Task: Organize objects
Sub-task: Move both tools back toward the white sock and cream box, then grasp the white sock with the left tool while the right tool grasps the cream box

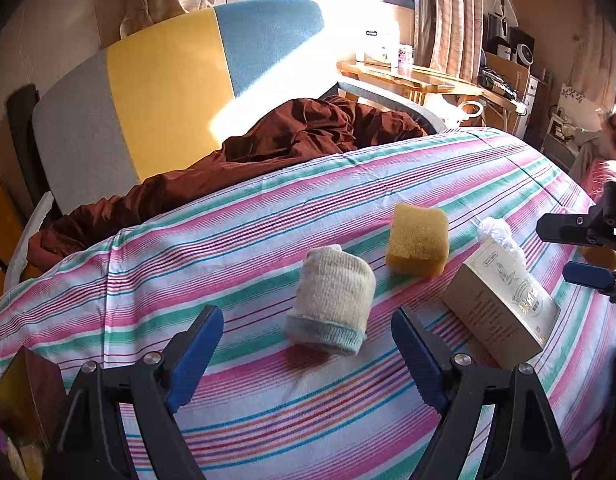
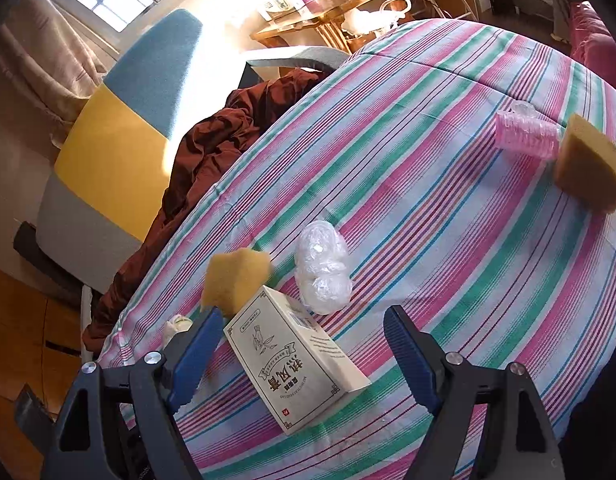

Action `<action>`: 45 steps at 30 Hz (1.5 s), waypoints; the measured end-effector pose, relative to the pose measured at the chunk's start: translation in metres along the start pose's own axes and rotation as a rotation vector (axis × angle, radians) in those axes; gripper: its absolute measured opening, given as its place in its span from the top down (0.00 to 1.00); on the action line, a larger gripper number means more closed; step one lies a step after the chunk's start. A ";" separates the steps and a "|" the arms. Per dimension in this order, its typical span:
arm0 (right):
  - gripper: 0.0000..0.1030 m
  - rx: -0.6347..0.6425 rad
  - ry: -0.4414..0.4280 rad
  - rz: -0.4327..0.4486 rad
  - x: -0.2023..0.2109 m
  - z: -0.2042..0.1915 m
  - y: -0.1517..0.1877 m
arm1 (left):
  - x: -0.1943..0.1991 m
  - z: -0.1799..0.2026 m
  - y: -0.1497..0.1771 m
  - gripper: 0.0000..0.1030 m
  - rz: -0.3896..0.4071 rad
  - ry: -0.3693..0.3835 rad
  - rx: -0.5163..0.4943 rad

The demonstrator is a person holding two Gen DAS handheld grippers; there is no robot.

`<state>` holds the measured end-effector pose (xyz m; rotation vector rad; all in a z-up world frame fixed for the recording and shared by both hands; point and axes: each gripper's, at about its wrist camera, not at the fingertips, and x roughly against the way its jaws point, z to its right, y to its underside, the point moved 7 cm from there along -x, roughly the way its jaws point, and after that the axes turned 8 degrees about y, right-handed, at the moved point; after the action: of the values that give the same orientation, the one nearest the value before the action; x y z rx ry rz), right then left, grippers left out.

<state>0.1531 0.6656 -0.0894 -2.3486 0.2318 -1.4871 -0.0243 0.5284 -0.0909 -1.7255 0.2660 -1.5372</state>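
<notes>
The striped bedsheet [image 1: 268, 216] is a smooth woven cotton in pink, green, white and thin blue lines, pulled over a rounded mattress. On it lies a rolled sock [image 1: 330, 300], cream ribbed knit with a pale blue-grey cuff, soft and cylindrical, resting just ahead of the left gripper [image 1: 308, 356], whose blue ridged pads are spread wide with nothing between them. Just beyond the sock sits a yellow sponge [image 1: 418, 240], a coarse porous block with rounded corners. Beside both, toward the sheet's right edge, a cardboard box [image 1: 504, 304] lies tilted, beige and stiff, with printed lettering on its face. Touching its far end is a crumpled ball of clear plastic film [image 1: 500, 236], glossy and wrinkled.

From the right wrist view the same box [image 2: 296, 364] lies between the blue pads of the right gripper [image 2: 304, 356], which stand wide apart and grip nothing; the left pad is close beside the box edge. The plastic ball [image 2: 322, 268] and the sponge [image 2: 236, 280] sit just past the box. Well apart, near the sheet's far right edge, a pink ribbed translucent plastic roller [image 2: 526, 134] lies beside a second sponge [image 2: 590, 164], wedge-shaped in this view.

A rumpled brown satin blanket [image 1: 292, 136] bunches against the padded grey, yellow and blue headboard [image 1: 168, 80].
</notes>
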 end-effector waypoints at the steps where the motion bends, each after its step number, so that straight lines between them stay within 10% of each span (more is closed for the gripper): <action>1: 0.18 -0.028 -0.004 0.005 0.001 0.005 -0.002 | -0.005 0.001 -0.003 0.15 -0.001 0.008 -0.004; 10: 0.18 -0.128 -0.006 -0.037 -0.008 0.023 -0.005 | -0.057 0.012 -0.015 0.16 -0.047 0.009 -0.079; 14: 0.18 -0.079 0.012 -0.065 -0.015 0.017 0.001 | -0.077 0.005 -0.001 0.47 -0.100 0.046 -0.025; 35: 0.11 0.393 0.120 -0.211 -0.059 -0.047 0.057 | 0.035 -0.009 0.121 0.49 -0.027 -0.027 0.134; 40: 0.47 0.501 0.095 -0.177 -0.054 -0.063 0.068 | 0.040 -0.009 0.128 0.49 -0.009 -0.021 0.124; 45: 0.49 0.608 0.037 -0.202 -0.054 -0.085 0.088 | 0.040 -0.010 0.129 0.49 0.006 -0.020 0.121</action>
<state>0.0572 0.5843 -0.1353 -1.8891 -0.4074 -1.4304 0.0205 0.4134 -0.1476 -1.6425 0.1646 -1.4997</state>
